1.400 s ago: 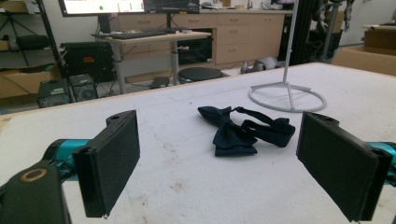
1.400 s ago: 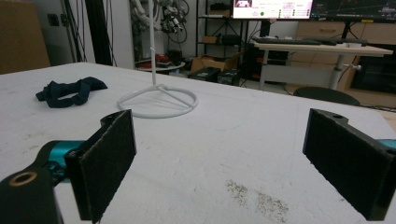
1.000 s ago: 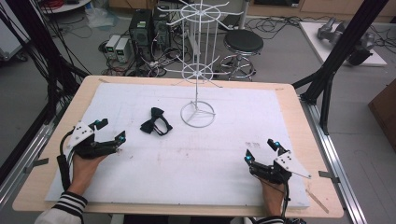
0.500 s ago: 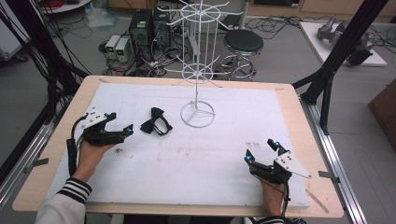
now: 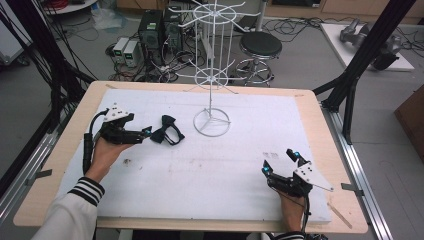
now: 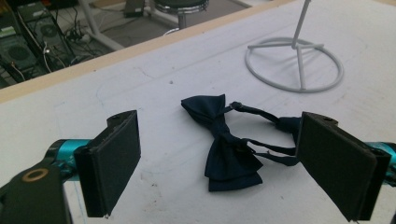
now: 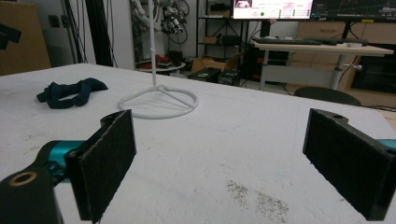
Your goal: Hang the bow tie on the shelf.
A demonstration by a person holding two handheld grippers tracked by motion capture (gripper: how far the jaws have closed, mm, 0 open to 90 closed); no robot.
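Observation:
A dark navy bow tie [image 5: 167, 134] with its strap lies flat on the white foam board [image 5: 225, 165], left of the white wire rack's ring base [image 5: 211, 122]. My left gripper [image 5: 145, 133] is open just left of the tie, its tips nearly at the fabric. In the left gripper view the bow tie [image 6: 224, 140] lies between and just beyond the two jaws, and the strap reaches the right one. My right gripper [image 5: 278, 161] stands open near the board's front right with nothing in it. From there, the bow tie [image 7: 70, 93] and the rack base [image 7: 159, 102] lie far off.
The rack's thin pole [image 5: 212, 60] rises from the base with hooked wire rings up high. A wooden table rim [image 5: 60, 165] borders the foam board. Beyond the far edge are a stool [image 5: 260, 47], computers and cables on the floor.
My left gripper has moved forward and to the right, up to the bow tie, still open. The right gripper and the tie have stayed put.

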